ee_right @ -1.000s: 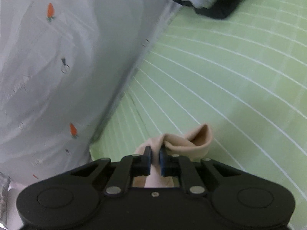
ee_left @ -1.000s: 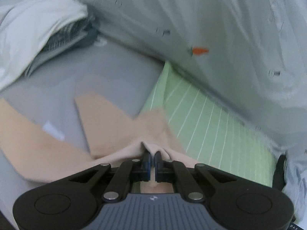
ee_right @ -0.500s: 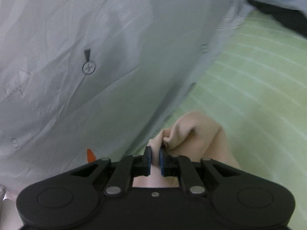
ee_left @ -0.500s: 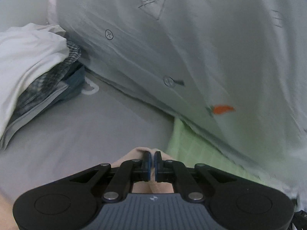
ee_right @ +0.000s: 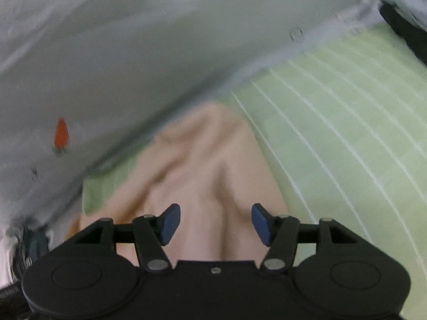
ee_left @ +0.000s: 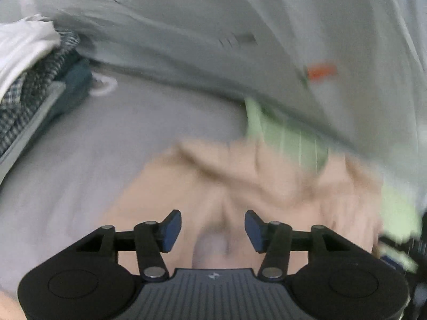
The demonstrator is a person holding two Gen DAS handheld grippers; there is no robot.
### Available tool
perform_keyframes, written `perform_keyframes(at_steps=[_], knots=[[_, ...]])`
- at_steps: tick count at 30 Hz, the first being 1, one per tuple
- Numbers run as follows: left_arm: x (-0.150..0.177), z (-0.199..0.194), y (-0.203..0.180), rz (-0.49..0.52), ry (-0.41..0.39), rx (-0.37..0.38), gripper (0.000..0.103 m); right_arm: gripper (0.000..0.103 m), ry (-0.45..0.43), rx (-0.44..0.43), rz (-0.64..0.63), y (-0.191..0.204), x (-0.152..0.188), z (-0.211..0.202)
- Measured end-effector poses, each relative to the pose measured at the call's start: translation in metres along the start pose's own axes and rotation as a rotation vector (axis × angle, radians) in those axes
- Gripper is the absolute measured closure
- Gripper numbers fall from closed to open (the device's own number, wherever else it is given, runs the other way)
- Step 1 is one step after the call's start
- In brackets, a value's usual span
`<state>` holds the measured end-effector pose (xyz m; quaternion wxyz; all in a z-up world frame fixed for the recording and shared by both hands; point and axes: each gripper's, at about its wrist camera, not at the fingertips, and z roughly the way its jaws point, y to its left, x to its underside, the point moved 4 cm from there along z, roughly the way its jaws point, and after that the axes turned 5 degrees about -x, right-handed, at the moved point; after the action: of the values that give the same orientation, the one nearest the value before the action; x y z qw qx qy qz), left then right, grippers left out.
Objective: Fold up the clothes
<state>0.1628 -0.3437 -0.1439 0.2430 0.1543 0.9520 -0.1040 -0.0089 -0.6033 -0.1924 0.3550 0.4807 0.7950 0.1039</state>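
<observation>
A peach-coloured garment [ee_left: 240, 181] lies crumpled on the grey surface [ee_left: 106, 144] and partly over a green striped cloth [ee_left: 288, 133]. My left gripper [ee_left: 213, 229] hangs just above it, its jaws opening, the blue pads clear of the fabric below. In the right wrist view the same peach garment [ee_right: 210, 165] lies in soft folds on the green striped cloth [ee_right: 347, 133]. My right gripper [ee_right: 216, 222] is over it with its jaws opening, and nothing is pinched between the pads.
A pale grey sheet with small orange carrot prints [ee_left: 267, 40] rises behind the garment; the same sheet [ee_right: 106, 53] fills the upper left of the right wrist view. A pile of white and checked clothes [ee_left: 29, 61] sits at the far left. A dark item [ee_right: 405, 32] lies at the upper right.
Both grippers were shut on the peach garment and carried it toward the grey sheet. Both have now let go, and the garment has dropped in loose folds.
</observation>
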Motion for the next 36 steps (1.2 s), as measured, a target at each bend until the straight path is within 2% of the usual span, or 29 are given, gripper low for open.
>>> perform_keyframes(at_steps=[4, 9, 10, 11, 12, 13, 14, 15, 17, 23, 25, 27, 30, 32, 34, 35, 36], knots=[[0.033, -0.004, -0.014, 0.105, 0.013, 0.004, 0.037, 0.039, 0.070, -0.017, -0.023, 0.002, 0.027, 0.000], [0.041, 0.006, -0.025, 0.194, 0.019, -0.019, 0.037, 0.039, 0.144, -0.021, -0.069, 0.013, 0.053, 0.006], [0.040, 0.006, -0.026, 0.204, 0.019, -0.019, 0.037, 0.044, 0.142, -0.021, -0.079, 0.015, 0.053, 0.005], [0.040, 0.005, -0.027, 0.207, 0.019, -0.018, 0.038, 0.056, 0.140, -0.021, -0.090, 0.017, 0.054, 0.005], [0.040, 0.005, -0.027, 0.207, 0.020, -0.017, 0.041, 0.063, 0.137, -0.021, -0.099, 0.018, 0.054, 0.004], [0.040, 0.005, -0.027, 0.201, 0.026, -0.016, 0.044, 0.078, 0.131, -0.018, -0.108, 0.015, 0.053, 0.001], [0.041, 0.006, -0.027, 0.187, 0.042, -0.010, 0.055, 0.087, 0.125, -0.015, -0.116, 0.013, 0.051, -0.002], [0.042, 0.007, -0.026, 0.170, 0.063, -0.001, 0.069, 0.089, 0.117, -0.015, -0.120, 0.011, 0.050, -0.005], [0.044, 0.008, -0.025, 0.141, 0.092, -0.005, 0.079, 0.094, 0.097, -0.024, -0.114, 0.009, 0.049, -0.014], [0.050, -0.007, -0.021, 0.121, 0.082, 0.003, 0.082, 0.096, 0.033, -0.002, -0.191, 0.005, 0.037, -0.057], [0.053, -0.012, -0.020, 0.119, 0.077, 0.005, 0.082, 0.096, -0.019, 0.040, -0.222, -0.001, 0.029, -0.078], [0.057, -0.014, -0.018, 0.114, 0.080, 0.000, 0.082, 0.103, -0.091, 0.095, -0.253, -0.007, 0.019, -0.097], [0.063, -0.013, -0.021, 0.116, 0.094, 0.010, 0.082, 0.101, -0.203, 0.194, -0.291, -0.021, 0.002, -0.116], [0.067, -0.013, -0.026, 0.133, 0.100, 0.013, 0.081, 0.095, -0.168, 0.188, -0.260, -0.037, -0.004, -0.116], [0.071, -0.017, -0.030, 0.171, 0.089, 0.006, 0.074, 0.086, -0.124, 0.173, -0.231, -0.047, -0.002, -0.112], [0.073, -0.019, -0.031, 0.187, 0.079, 0.000, 0.065, 0.080, -0.098, 0.162, -0.231, -0.049, 0.004, -0.109], [0.074, -0.020, -0.032, 0.202, 0.072, -0.004, 0.058, 0.078, -0.071, 0.147, -0.230, -0.050, 0.010, -0.105]])
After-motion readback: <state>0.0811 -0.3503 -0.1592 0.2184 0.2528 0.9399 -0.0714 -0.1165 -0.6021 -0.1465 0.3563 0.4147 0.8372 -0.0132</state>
